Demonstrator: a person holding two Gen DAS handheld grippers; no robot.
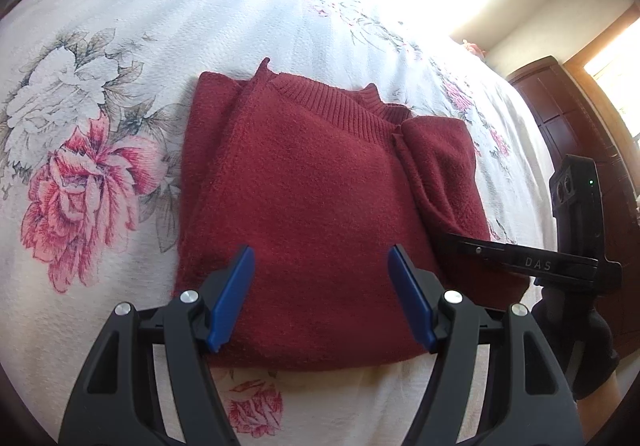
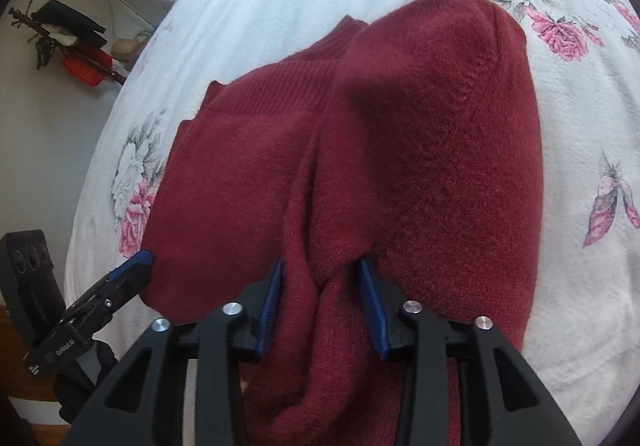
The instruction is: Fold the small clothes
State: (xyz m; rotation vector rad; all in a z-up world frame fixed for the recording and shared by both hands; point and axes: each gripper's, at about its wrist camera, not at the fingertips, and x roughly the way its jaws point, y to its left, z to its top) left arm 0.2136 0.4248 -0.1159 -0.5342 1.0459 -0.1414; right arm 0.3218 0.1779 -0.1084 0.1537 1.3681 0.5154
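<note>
The red sweater (image 1: pixel 312 198) lies mostly folded on the bed (image 1: pixel 160 6). The left tool (image 1: pixel 320 298) hovers wide open and empty; the right tool (image 2: pixel 320 306) pinches a last sleeve fold, not yet laid down.

Sweater (image 1: pixel 312 182) lies folded on bedspread (image 1: pixel 120 46), left claw (image 1: pixel 322 298) over near edge, right claw (image 2: pixel 320 310) at its right.

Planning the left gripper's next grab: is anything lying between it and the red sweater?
Nothing visible. The left gripper hangs open right over the red sweater's near edge on the floral bedspread; the right gripper works the other side.
</note>
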